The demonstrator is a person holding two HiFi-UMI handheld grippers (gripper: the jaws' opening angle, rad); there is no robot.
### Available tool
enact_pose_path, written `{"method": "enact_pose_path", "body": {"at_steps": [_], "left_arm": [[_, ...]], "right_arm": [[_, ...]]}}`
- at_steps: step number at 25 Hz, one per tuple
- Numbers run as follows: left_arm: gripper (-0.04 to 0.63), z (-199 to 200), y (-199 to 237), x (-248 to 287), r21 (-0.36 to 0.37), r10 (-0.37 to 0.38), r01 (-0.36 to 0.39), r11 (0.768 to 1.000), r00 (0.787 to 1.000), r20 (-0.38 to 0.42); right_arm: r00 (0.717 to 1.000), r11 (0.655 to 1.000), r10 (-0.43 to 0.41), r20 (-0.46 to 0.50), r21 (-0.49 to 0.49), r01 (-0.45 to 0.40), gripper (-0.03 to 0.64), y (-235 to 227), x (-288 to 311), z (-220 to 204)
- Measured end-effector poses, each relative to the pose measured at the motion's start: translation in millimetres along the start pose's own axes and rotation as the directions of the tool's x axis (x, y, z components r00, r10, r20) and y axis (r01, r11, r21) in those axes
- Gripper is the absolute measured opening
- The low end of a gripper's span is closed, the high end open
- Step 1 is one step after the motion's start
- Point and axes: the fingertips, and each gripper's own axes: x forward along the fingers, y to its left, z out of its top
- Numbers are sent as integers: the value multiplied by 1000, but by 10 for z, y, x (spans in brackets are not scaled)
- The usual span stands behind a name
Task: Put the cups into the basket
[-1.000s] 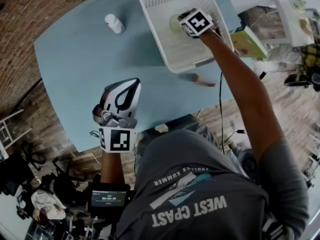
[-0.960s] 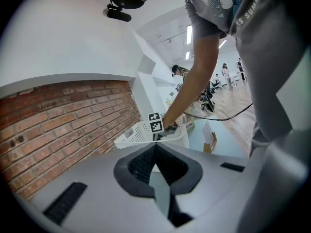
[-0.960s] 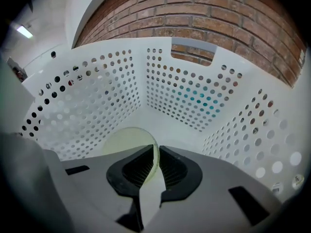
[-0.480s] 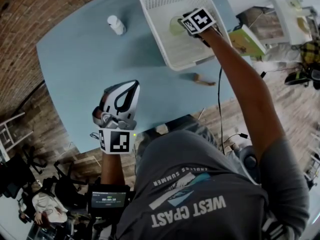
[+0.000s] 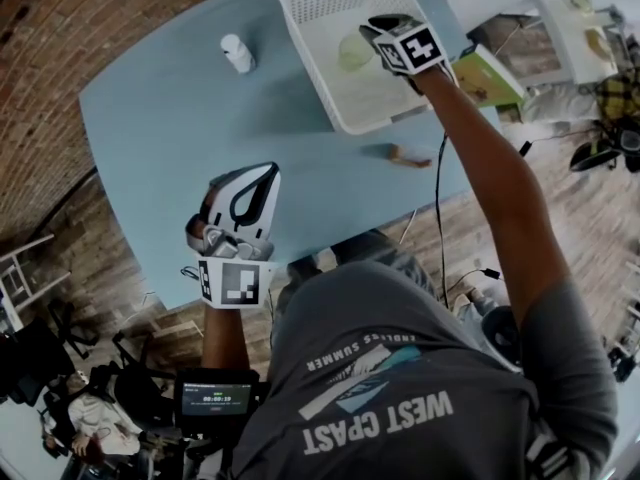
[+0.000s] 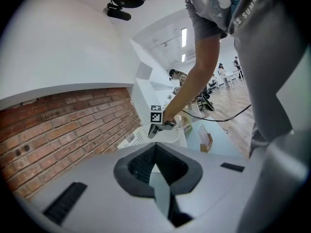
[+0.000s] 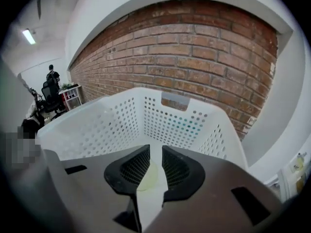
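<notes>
Right gripper has come up off the green cup since a second ago. The cup stays down on the basket floor, just left of the gripper in head view. Jaws have just been opening and now stand apart, pads on nothing. In the right gripper view the cup only shows through the gap, below them. First cup delivered, by my read.

Handling: looks like thin pale plastic, so light, smooth-walled, and probably flexes if squeezed hard. Pinch one side of the rim or span the wall, gentle close.

White cup is out on the blue table, near the basket's left wall, not touching. Likely next, for the left gripper: it sits over the near table edge, well apart from that cup, tips together, empty.

Also a small brown thing on the table beside the basket's near corner, not task.

Can't tell:
- whether the green cup is upright or tipped
- which way up the white one is (too small, and neither gripper view shows it)

The marker cube covers most of the right gripper's body.
</notes>
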Motion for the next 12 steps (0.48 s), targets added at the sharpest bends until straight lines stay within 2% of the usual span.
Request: {"method": "enact_pose_path", "body": {"at_steps": [3, 6, 9, 12], "left_arm": [[0, 109, 30, -50, -19, 2, -1, 1000, 999, 38], [0, 152, 30, -94, -9, -3, 3, 1000, 999, 46], [0, 200, 30, -143, 4, -4, 4, 1000, 999, 52], [0, 276, 37, -177, 16, -1, 0, 1000, 998, 68]], "right_arm": [[995, 999, -11, 97, -49, 16, 32, 115, -249, 255], [978, 994, -12, 209, -101, 34, 14, 256, -560, 529], [944, 990, -8, 329, -131, 54, 14, 425, -931, 803], [899, 982, -20, 437, -162, 100, 12, 626, -1410, 1031]]}}
